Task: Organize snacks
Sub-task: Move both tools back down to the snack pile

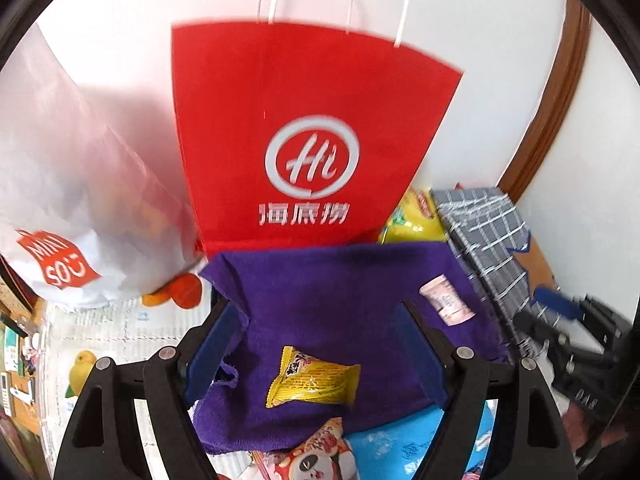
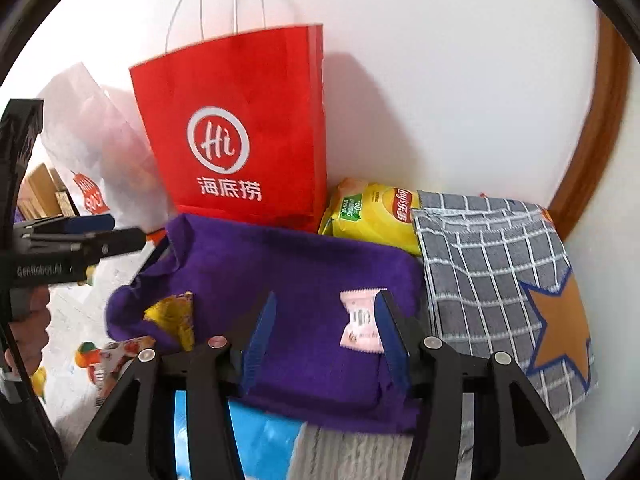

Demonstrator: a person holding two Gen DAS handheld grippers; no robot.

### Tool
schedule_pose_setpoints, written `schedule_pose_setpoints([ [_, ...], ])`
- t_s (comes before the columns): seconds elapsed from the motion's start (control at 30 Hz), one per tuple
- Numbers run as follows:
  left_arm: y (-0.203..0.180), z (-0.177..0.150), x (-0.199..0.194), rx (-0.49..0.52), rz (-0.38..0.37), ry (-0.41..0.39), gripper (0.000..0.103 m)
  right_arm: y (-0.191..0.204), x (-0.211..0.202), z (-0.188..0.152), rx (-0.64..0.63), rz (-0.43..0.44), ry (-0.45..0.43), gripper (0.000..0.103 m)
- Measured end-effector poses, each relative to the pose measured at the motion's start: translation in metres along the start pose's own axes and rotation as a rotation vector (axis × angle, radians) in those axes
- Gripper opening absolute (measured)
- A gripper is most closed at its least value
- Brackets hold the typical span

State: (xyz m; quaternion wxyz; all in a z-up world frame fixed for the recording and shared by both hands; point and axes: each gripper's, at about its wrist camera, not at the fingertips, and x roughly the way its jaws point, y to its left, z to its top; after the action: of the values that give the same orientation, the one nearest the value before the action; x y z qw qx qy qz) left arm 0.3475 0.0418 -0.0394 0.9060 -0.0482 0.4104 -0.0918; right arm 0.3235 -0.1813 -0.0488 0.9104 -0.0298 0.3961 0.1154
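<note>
A purple towel (image 1: 340,300) lies in front of a red paper bag (image 1: 304,140); both also show in the right wrist view: towel (image 2: 304,264), bag (image 2: 240,128). A yellow snack packet (image 1: 314,378) lies on the towel between the fingers of my open left gripper (image 1: 316,356). A pink snack packet (image 1: 447,300) lies on the towel's right part; in the right wrist view it (image 2: 358,320) lies by the right finger of my open right gripper (image 2: 324,328). The yellow packet (image 2: 172,316) shows partly there.
A white plastic bag (image 1: 68,184) stands left of the red bag. A yellow chips bag (image 2: 372,212) and a grey checked cloth (image 2: 492,272) lie to the right. A panda snack packet (image 1: 316,456) and a blue packet (image 1: 400,444) lie near the front. A white wall is behind.
</note>
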Motion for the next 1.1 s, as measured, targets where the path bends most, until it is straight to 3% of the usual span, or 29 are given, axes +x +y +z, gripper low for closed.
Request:
schedule_pose_setpoints([
  [0.17,-0.002,-0.004,-0.025,-0.018,-0.013,0.005,0.080,0.010,-0.027,-0.014,0.003,-0.008,0.029,0.051],
  [0.43,0.004,-0.032,-0.063,-0.008,-0.009,0.020,0.080,0.039,-0.061,-0.047,-0.016,0.057,0.064,0.051],
  [0.8,0.010,-0.069,-0.096,-0.019,-0.016,0.030,0.080,0.087,-0.045,-0.094,-0.168,0.075,0.232,0.033],
  [1.1,0.015,-0.095,-0.105,-0.046,-0.010,0.051,0.080,0.072,-0.028,-0.139,-0.135,0.075,0.374,0.027],
])
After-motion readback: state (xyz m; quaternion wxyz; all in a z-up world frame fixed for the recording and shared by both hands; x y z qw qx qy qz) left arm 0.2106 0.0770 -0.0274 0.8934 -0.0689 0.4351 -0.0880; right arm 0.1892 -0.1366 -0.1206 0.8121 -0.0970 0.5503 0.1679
